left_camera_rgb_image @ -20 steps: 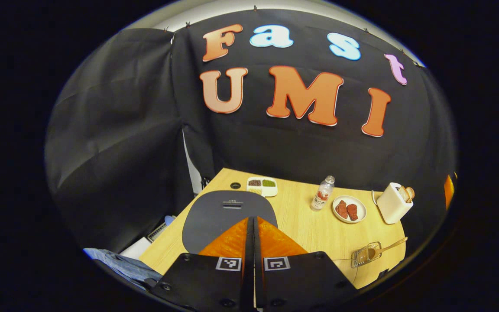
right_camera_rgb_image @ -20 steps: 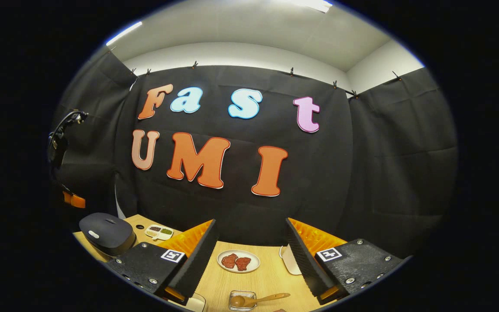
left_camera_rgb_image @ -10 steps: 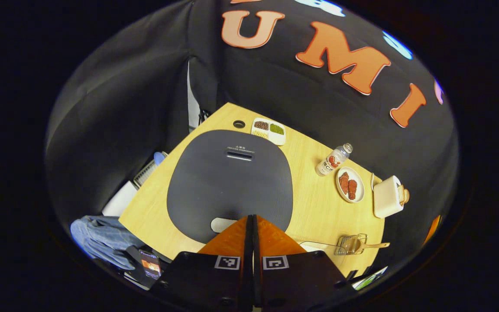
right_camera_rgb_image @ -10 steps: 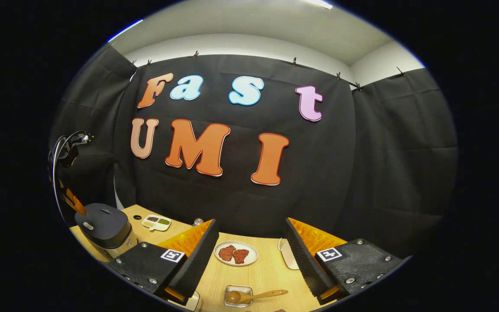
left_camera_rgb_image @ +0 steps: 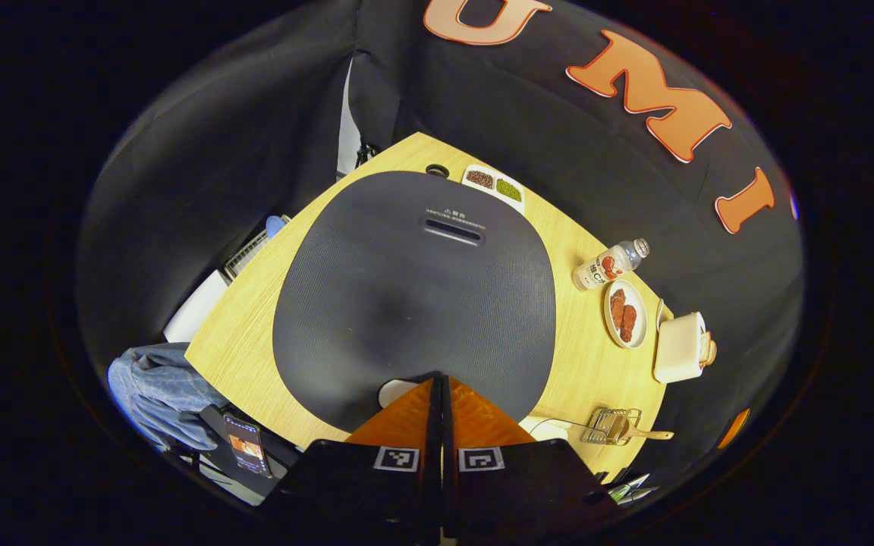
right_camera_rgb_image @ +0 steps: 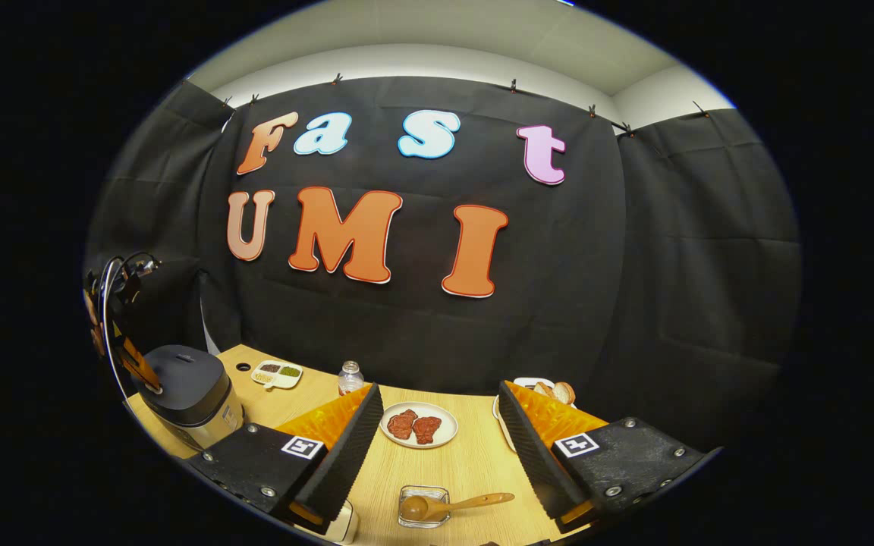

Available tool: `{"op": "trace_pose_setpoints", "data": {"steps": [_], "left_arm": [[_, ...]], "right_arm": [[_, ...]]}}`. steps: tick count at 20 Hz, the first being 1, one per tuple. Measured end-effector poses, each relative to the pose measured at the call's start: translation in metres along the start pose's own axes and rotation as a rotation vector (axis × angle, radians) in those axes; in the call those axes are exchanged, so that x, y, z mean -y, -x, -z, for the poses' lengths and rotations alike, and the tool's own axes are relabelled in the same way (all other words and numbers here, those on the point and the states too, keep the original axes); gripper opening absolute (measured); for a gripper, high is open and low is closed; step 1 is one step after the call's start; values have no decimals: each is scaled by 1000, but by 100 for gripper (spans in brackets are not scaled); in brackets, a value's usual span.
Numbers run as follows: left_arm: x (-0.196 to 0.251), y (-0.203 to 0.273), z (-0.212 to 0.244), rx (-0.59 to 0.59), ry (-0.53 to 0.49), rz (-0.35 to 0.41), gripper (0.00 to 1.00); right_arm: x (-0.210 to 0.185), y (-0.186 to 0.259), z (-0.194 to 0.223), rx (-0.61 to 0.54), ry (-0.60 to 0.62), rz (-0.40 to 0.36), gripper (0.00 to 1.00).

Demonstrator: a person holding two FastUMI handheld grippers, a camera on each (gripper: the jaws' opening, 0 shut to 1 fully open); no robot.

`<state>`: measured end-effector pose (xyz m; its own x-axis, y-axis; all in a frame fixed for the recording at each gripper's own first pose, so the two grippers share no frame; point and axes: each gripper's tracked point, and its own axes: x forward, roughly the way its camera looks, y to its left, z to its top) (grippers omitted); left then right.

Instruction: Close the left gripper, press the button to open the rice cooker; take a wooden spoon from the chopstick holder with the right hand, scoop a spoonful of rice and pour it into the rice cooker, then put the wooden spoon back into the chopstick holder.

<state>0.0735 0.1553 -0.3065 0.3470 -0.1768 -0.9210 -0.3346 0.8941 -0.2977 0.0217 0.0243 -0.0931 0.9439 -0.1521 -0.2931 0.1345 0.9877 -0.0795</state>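
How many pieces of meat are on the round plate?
2. Both lie side by side on the plate past the spoon holder: left piece, right piece. The left gripper view shows the same pair.

The right gripper (right_camera_rgb_image: pixel 437 447) is hovering open above the bench (right_camera_rgb_image: pixel 475 470); the wooden spoon (right_camera_rgb_image: pixel 448 504) is lying across the chopstick holder (right_camera_rgb_image: pixel 423 506).
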Motion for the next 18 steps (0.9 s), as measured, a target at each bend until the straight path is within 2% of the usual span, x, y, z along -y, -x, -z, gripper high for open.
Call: {"op": "trace_pose_setpoints", "data": {"steps": [5,8,11,14,18], "left_arm": [[-1,-4,6,132,-123,-156,7],[4,2,5,214,-167,-188,6],[6,8,0,315,-211,-223,4],[16,28,-11,447,-271,-260,6],[38,83,-50,725,-345,-276,6]], "right_arm": [[-18,-6,13,-53,-22,-41,95],[-28,-10,16,-77,-42,-76,95],[-23,-14,21,-101,-66,-65,95],[-19,-15,32,-134,-105,-51,95],[-6,-16,45,-165,-120,-17,95]]}}
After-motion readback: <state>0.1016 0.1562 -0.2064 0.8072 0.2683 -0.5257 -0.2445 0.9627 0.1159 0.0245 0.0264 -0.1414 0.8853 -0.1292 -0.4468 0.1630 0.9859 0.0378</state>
